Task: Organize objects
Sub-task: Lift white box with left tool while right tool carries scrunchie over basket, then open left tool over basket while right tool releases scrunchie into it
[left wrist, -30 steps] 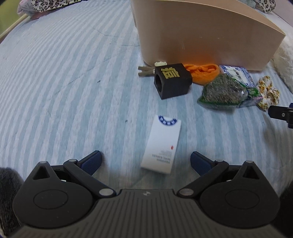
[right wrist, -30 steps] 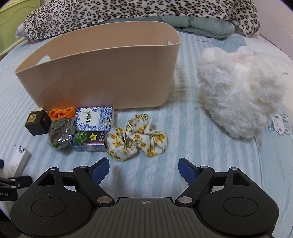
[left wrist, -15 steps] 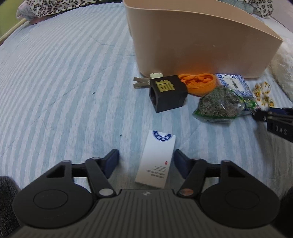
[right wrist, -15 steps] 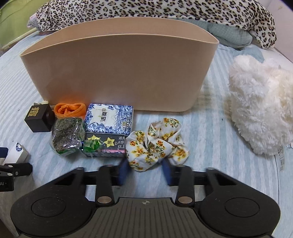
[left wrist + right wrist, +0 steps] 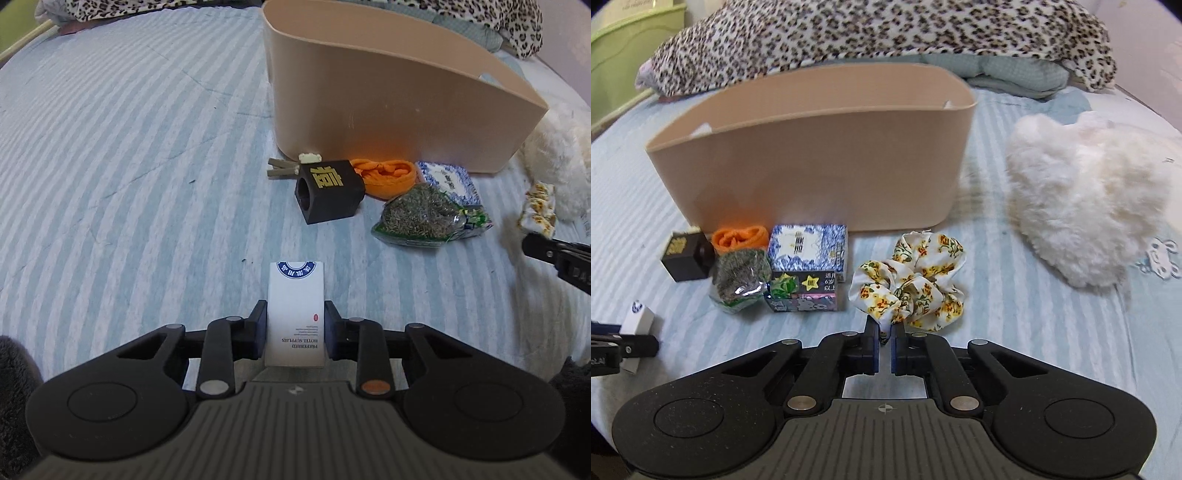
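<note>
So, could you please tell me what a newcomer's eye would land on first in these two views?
Probably the big beige bin standing mid-bed, with small items lined along its near wall. Next, the two grasps: the left hand-held gripper is clamped on a white box, and the right hand-held gripper pinches the edge of a floral scrunchie. A fluffy white plush lies to the bin's right.

Beige bin (image 5: 820,166), leopard-print blanket (image 5: 886,33), blue-striped sheet (image 5: 110,147), floral yellow-white scrunchie (image 5: 912,284), seemingly orange cloth (image 5: 386,175).
</note>
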A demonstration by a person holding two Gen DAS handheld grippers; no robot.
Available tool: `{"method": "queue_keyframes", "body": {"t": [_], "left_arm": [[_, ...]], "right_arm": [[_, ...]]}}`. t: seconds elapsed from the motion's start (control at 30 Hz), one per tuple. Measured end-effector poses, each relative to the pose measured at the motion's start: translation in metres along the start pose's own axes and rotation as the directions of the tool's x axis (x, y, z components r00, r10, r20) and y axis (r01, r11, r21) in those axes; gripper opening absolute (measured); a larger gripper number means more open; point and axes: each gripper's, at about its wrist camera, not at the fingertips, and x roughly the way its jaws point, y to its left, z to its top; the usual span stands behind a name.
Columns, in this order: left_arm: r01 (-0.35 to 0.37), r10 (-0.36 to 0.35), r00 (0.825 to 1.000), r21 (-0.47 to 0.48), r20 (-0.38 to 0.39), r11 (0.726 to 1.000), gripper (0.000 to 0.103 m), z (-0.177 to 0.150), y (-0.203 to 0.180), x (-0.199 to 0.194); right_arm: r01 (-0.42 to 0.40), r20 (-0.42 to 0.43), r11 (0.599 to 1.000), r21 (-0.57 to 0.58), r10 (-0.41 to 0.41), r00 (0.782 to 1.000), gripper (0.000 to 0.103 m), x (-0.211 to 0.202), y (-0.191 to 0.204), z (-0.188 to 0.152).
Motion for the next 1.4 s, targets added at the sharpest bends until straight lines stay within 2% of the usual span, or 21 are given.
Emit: {"method": "queue_keyframes", "body": {"t": [0.1, 0.2, 0.47, 0.6, 0.83, 1.0, 1.17, 1.27, 1.3, 1.37, 1.4], "left_arm": [[0.011, -0.011, 0.999, -0.002, 0.034, 1.0, 0.032, 0.005, 0.004, -0.013], [0.009, -0.011, 0.995, 0.018, 0.1, 1.0, 0.032, 0.017, 0.003, -0.033], [-0.031, 0.007, 0.964, 0.083, 0.267, 0.996, 0.032, 0.059, -0.011, -0.066], [-0.069, 0.036, 0.943, 0.088, 0.331, 0.994, 0.032, 0.084, -0.021, -0.065], [-0.092, 0.043, 0.919, 0.105, 0.392, 0.99, 0.032, 0.13, -0.04, -0.049], [-0.119, 0.061, 0.929, 0.139, 0.366, 0.983, 0.032, 0.153, -0.054, -0.019], [-0.129, 0.078, 0.952, 0.157, 0.297, 0.979, 0.032, 0.154, -0.059, 0.016], [-0.135, 0.085, 0.96, 0.176, 0.267, 0.975, 0.032, 0.152, -0.06, 0.027], [-0.133, 0.084, 0.962, 0.179, 0.26, 0.975, 0.033, 0.15, -0.06, 0.027], [-0.127, 0.077, 0.962, 0.183, 0.261, 0.975, 0.033, 0.149, -0.058, 0.023], [-0.126, 0.074, 0.962, 0.188, 0.261, 0.974, 0.034, 0.148, -0.057, 0.02]], "right_arm": [[0.0, 0.036, 1.0, 0.02, -0.001, 0.999, 0.005, -0.018, -0.004, 0.004], [-0.003, 0.088, 0.999, 0.033, 0.0, 0.996, 0.005, -0.033, -0.008, 0.014], [-0.036, 0.224, 0.999, 0.025, 0.029, 0.974, 0.005, -0.056, -0.012, 0.056], [-0.085, 0.244, 0.996, 0.038, 0.073, 0.967, 0.005, -0.054, -0.013, 0.082], [-0.086, 0.258, 0.996, -0.002, 0.084, 0.963, 0.005, -0.032, -0.003, 0.119], [-0.09, 0.218, 0.996, -0.025, 0.093, 0.971, 0.005, -0.006, 0.003, 0.136], [-0.074, 0.145, 0.994, -0.081, 0.085, 0.986, 0.005, 0.023, 0.013, 0.145], [-0.073, 0.104, 0.992, -0.101, 0.083, 0.991, 0.006, 0.037, 0.017, 0.143], [-0.075, 0.095, 0.992, -0.101, 0.085, 0.992, 0.008, 0.039, 0.018, 0.143], [-0.081, 0.091, 0.993, -0.089, 0.089, 0.992, 0.018, 0.038, 0.017, 0.14], [-0.082, 0.097, 0.993, -0.083, 0.09, 0.991, 0.03, 0.036, 0.017, 0.138]]}}
